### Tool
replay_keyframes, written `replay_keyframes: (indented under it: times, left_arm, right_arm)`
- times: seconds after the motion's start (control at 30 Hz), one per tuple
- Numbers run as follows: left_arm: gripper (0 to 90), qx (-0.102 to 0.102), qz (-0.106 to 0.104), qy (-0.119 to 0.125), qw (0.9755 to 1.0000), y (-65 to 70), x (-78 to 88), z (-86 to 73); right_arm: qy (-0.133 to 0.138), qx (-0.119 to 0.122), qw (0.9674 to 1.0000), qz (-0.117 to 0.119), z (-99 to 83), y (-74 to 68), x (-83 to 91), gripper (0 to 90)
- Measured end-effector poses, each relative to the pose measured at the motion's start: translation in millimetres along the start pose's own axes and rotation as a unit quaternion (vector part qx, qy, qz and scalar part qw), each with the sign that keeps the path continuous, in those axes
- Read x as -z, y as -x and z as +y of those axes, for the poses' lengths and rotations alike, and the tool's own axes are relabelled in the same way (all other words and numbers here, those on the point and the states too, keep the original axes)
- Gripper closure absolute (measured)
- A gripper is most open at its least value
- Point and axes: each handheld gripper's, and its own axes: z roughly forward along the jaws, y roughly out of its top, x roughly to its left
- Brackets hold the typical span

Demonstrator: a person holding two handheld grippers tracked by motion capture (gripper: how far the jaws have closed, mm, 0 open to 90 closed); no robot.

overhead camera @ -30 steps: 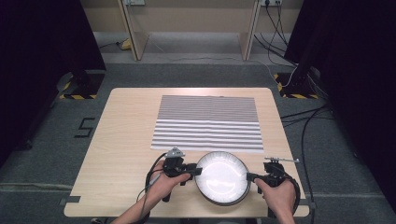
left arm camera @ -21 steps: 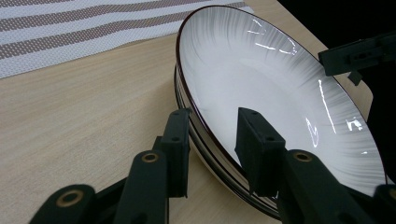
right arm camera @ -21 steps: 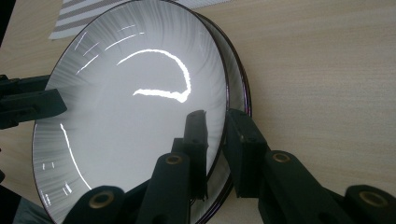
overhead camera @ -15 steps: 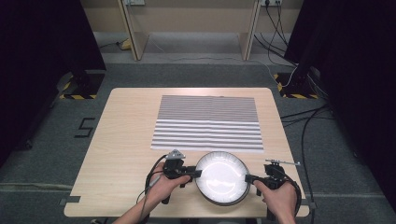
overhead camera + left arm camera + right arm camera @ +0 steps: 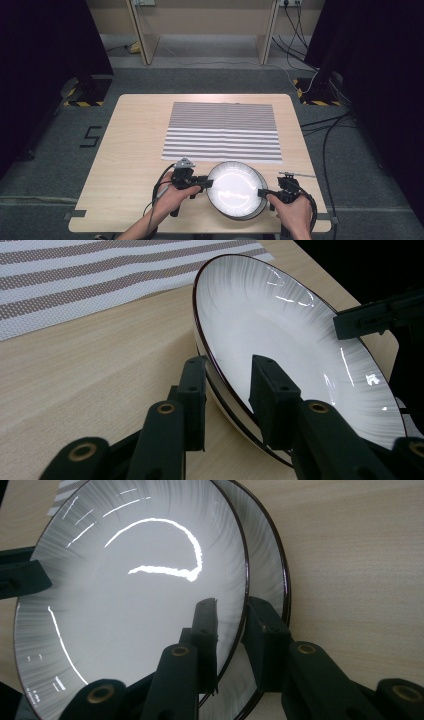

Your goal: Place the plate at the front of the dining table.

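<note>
Table (image 5: 130, 150): lower plate (image 5: 267, 545) mostly hidden beneath upper plate (image 5: 130, 605).

High view: above the near edge, facing forward and down over the tabletop (image 5: 135, 150). Gripper views: close, along their jaws, from opposite sides. All share the plates (image 5: 235, 190).

Lower plate (image 5: 270, 545) — mostly hidden beneath the upper plate (image 5: 135, 605)

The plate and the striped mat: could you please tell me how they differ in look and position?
The plate is round; the striped mat is rectangular. The plate is glossy white with a thin dark rim; the mat is matte, banded grey and white. The plate sits near the front edge; the mat lies farther back. Both rest on the wooden table.
</note>
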Motion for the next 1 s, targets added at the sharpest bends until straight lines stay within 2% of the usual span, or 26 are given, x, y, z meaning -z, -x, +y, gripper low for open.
replay_keyframes:
  times: [0.1, 0.27, 0.37, 0.4, 0.47, 0.6, 0.67, 0.77, 0.8, 0.83, 0.93, 1.0]
  left_arm:
    - [67.3, 0.001, 0.000, -0.001, 1.0000, 0.1, 0.7, 0.0]
    - [67.3, 0.001, 0.000, 0.000, 1.0000, 0.4, 1.5, -0.6]
    - [66.5, 0.010, -0.003, 0.000, 1.0000, 0.8, 0.3, -2.3]
    - [66.2, 0.010, -0.003, 0.000, 1.0000, 0.8, 0.3, -2.3]
    - [66.2, 0.020, -0.007, -0.002, 0.9998, 0.0, -0.7, -2.5]
    - [66.3, 0.020, -0.001, -0.011, 0.9997, 0.9, -3.3, -0.1]
    - [66.5, 0.022, -0.001, -0.012, 0.9997, 0.9, -4.2, 0.2]
    - [66.5, 0.039, -0.005, -0.017, 0.9991, -0.6, -7.9, 0.1]
    - [66.7, 0.039, -0.005, -0.017, 0.9991, -0.6, -7.9, 0.1]
    - [66.8, 0.057, -0.017, -0.019, 0.9980, -2.3, -10.4, -1.2]
    - [66.9, 0.068, -0.022, -0.020, 0.9973, -3.4, -11.8, -1.6]
    - [67.3, 0.067, -0.021, -0.022, 0.9973, -3.3, -12.6, -1.1]
  right_arm:
    - [-0.007, -0.012, 0.9998, 0.012, -0.3, 1.4, 1.4, 73.4]
    - [-0.024, -0.011, 0.9996, 0.010, -0.2, -1.7, 2.7, 71.5]
    - [-0.035, -0.037, 0.9984, 0.025, 1.4, 1.4, 3.8, 71.4]
    - [-0.035, -0.037, 0.9984, 0.025, 1.4, 1.4, 3.8, 71.4]
    - [-0.037, -0.058, 0.9969, 0.039, 1.5, 5.7, 4.5, 73.0]
    - [-0.036, -0.082, 0.9937, 0.068, 2.3, 15.0, 4.4, 74.6]
    - [-0.034, -0.083, 0.9934, 0.072, 2.7, 16.7, 4.2, 74.8]
    - [-0.004, -0.070, 0.9952, 0.069, 2.7, 18.6, 1.6, 75.5]
    - [-0.004, -0.070, 0.9952, 0.069, 2.7, 18.6, 1.6, 75.5]
    - [0.009, -0.063, 0.9958, 0.066, 2.7, 19.1, 0.1, 75.8]
    - [0.013, -0.062, 0.9959, 0.064, 2.7, 19.7, -0.4, 77.6]
    - [0.014, -0.063, 0.9957, 0.066, 2.2, 20.7, -0.6, 80.6]
